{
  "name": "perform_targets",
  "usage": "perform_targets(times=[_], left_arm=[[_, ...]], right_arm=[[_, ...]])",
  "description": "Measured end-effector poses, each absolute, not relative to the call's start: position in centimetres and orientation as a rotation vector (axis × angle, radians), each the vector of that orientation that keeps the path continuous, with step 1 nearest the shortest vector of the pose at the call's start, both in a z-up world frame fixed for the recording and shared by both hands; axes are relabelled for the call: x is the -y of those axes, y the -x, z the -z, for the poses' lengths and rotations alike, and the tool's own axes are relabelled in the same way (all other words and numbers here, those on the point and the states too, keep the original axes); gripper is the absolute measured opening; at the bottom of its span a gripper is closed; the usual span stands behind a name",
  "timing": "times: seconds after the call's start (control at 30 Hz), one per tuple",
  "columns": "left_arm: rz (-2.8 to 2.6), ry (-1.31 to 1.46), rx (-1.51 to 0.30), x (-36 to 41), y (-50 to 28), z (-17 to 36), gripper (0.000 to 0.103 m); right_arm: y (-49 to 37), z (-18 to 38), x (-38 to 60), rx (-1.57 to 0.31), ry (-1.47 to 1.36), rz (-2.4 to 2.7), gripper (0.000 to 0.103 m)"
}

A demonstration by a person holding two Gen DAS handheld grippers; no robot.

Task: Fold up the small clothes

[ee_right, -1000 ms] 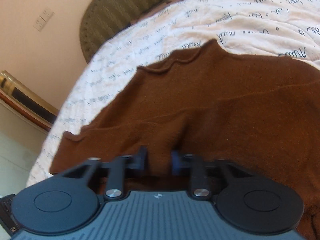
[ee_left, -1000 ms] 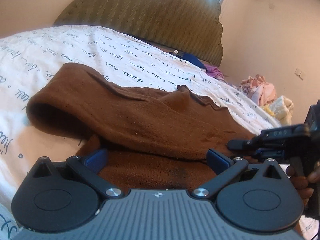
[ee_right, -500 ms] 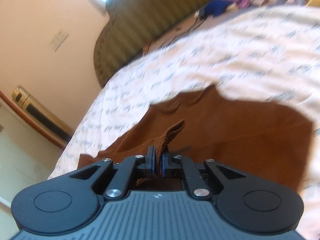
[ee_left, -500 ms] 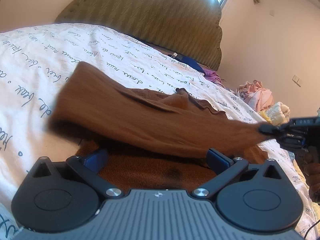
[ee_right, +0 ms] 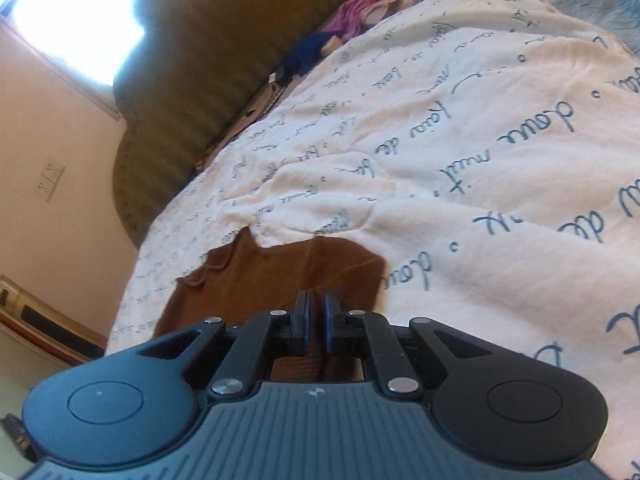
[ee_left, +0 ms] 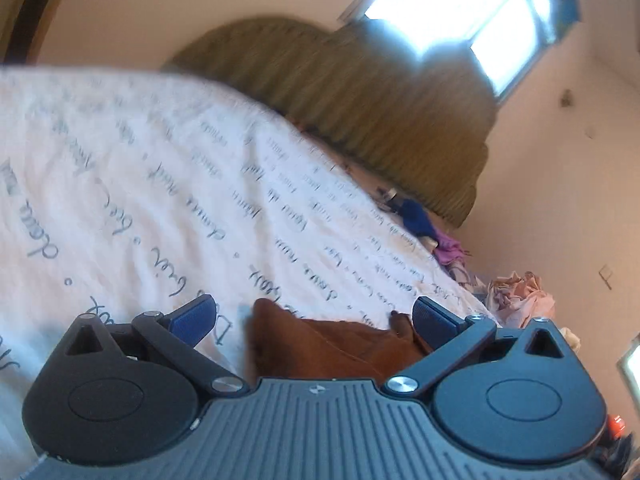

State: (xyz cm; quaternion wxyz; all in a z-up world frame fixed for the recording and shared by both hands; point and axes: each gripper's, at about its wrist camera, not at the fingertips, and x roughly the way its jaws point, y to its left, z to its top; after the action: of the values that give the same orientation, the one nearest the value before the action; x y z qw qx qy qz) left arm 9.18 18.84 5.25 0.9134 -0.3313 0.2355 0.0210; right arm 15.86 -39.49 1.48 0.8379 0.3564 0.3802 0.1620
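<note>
My right claw (ee_right: 316, 322) is clenched on the brown top (ee_right: 280, 276), which stretches toward 11 o'clock; my left claw (ee_left: 314, 320) stays released above it.

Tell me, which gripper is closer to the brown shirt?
Right. The right gripper is shut on a pinch of the brown shirt. The left gripper hangs open with the shirt's edge showing between its blue pads, gripping nothing.
</note>
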Motion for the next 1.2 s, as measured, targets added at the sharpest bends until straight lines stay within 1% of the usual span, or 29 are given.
perform_targets(times=[0.03, 0.07, 0.1, 0.17, 0.2, 0.37, 0.47, 0.6, 0.77, 0.8, 0.83, 0.87, 0.9, 0.93, 1.0, 1.03, 1.07, 1.1, 1.13, 1.17, 1.2], left_arm=[[-0.04, 0.699, -0.499, -19.4, -9.5, -5.1, 0.102], [-0.049, 0.706, -0.497, -19.8, -9.4, -5.0, 0.102], [-0.057, 0.711, -0.494, -20.0, -9.3, -4.8, 0.102], [-0.039, 0.735, -0.51, -20.5, -9.5, -4.3, 0.102], [-0.032, 0.746, -0.524, -20.6, -9.7, -4.0, 0.102], [-0.029, 0.731, -0.614, -20.2, -11.5, -2.4, 0.102], [-0.019, 0.713, -0.619, -20.0, -11.9, -2.3, 0.102], [-0.001, 0.708, -0.642, -19.7, -12.8, -2.0, 0.102], [0.049, 0.749, -0.685, -19.6, -15.1, -1.9, 0.102], [0.074, 0.752, -0.701, -19.4, -15.7, -1.9, 0.102], [0.092, 0.741, -0.718, -19.1, -16.2, -1.9, 0.101], [0.094, 0.715, -0.734, -18.8, -16.7, -2.0, 0.093], [0.088, 0.665, -0.739, -18.2, -17.1, -2.2, 0.052], [0.077, 0.593, -0.744, -17.5, -17.4, -2.8, 0.019], [0.05, 0.485, -0.736, -16.6, -17.3, -4.0, 0.013], [0.053, 0.474, -0.723, -16.5, -17.1, -4.5, 0.013], [0.072, 0.47, -0.717, -16.5, -17.0, -4.6, 0.016], [0.085, 0.461, -0.712, -16.5, -17.0, -4.5, 0.032], [0.084, 0.45, -0.721, -16.5, -17.1, -4.1, 0.045], [0.065, 0.449, -0.738, -16.6, -17.3, -3.5, 0.073], [0.053, 0.462, -0.747, -16.8, -17.3, -2.8, 0.083]], right_arm=[[-16.1, -1.7, 39.2, -0.807, -0.774, -0.379, 0.008], [-16.3, -2.0, 38.8, -0.807, -0.781, -0.414, 0.011], [-16.5, -2.2, 38.4, -0.812, -0.771, -0.434, 0.019], [-17.1, -2.2, 37.6, -0.846, -0.73, -0.452, 0.028], [-17.5, -2.0, 37.3, -0.869, -0.703, -0.447, 0.029], [-18.2, -0.9, 37.7, -0.89, -0.702, -0.398, 0.029], [-18.1, -1.0, 38.0, -0.868, -0.698, -0.381, 0.029], [-18.8, 0.0, 36.6, -0.937, -0.658, -0.423, 0.028], [-19.3, -0.3, 35.9, -0.944, -0.663, -0.457, 0.03], [-19.3, -0.3, 35.7, -0.939, -0.651, -0.461, 0.024], [-19.1, -0.4, 35.3, -0.929, -0.612, -0.455, 0.014], [-19.0, -0.5, 34.9, -0.927, -0.579, -0.452, 0.009], [-18.7, -0.8, 34.6, -0.906, -0.554, -0.444, 0.009], [-18.4, -1.2, 34.7, -0.875, -0.556, -0.442, 0.008], [-17.3, -2.6, 36.0, -0.788, -0.6, -0.448, 0.007], [-16.7, -3.0, 37.0, -0.742, -0.626, -0.438, 0.007], [-16.6, -2.8, 37.7, -0.737, -0.623, -0.412, 0.007], [-17.1, -1.9, 38.4, -0.773, -0.623, -0.372, 0.007], [-17.5, -0.7, 38.8, -0.817, -0.627, -0.343, 0.007], [-17.6, 0.3, 38.9, -0.844, -0.639, -0.35, 0.007], [-17.6, 0.8, 38.9, -0.852, -0.664, -0.374, 0.007]])
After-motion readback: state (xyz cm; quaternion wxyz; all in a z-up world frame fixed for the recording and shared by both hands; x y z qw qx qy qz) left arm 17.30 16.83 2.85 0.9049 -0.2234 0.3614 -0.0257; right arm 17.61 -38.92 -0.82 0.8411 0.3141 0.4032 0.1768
